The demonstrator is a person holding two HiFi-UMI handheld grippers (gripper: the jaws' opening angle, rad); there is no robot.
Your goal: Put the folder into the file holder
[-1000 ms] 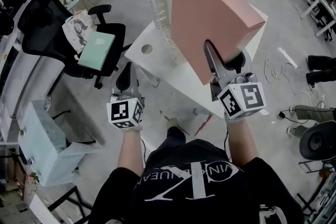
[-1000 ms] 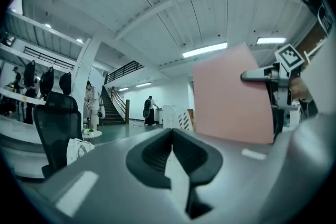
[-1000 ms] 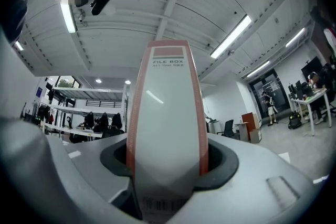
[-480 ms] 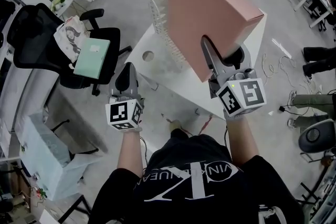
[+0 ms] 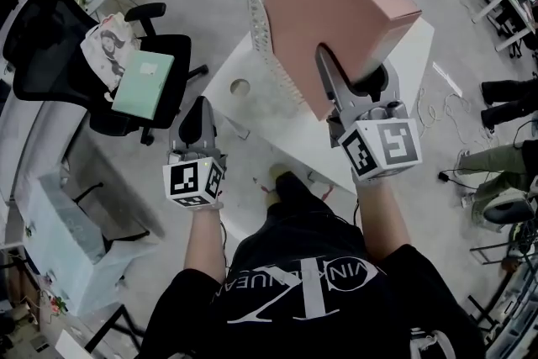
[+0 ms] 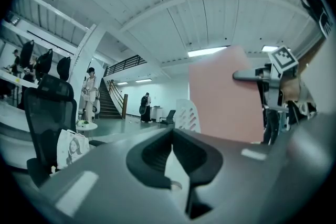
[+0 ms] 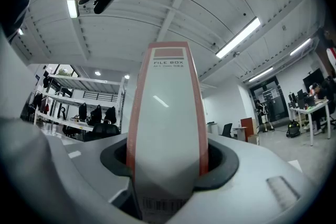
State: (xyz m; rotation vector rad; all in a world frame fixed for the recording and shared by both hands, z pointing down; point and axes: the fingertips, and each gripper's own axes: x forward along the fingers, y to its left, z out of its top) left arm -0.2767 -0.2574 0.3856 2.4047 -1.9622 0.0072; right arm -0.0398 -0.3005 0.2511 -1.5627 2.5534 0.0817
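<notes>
The pink folder [image 5: 332, 8], a thick file box with a grey spine [image 7: 165, 113], is held upright in the air over the white table [image 5: 252, 109]. My right gripper [image 5: 357, 84] is shut on its lower end, one finger on each pink face. The white mesh file holder [image 5: 259, 17] stands on the table just behind and left of the folder, mostly hidden by it. My left gripper [image 5: 195, 130] hovers off the table's left corner, jaws together and empty. The left gripper view shows the folder [image 6: 223, 97] and the holder [image 6: 186, 115] ahead to its right.
A black office chair [image 5: 50, 55] at the left carries a green book [image 5: 143, 84] and a printed bag [image 5: 105, 46]. A pale blue bin [image 5: 59, 223] stands lower left. The table has a round cable hole [image 5: 240, 86]. Someone's legs [image 5: 508, 92] and cables lie at the right.
The right gripper has carried the folder slightly up and left in the head view, so it covers more of the file holder. The left gripper has stayed shut and shifted only a little.
</notes>
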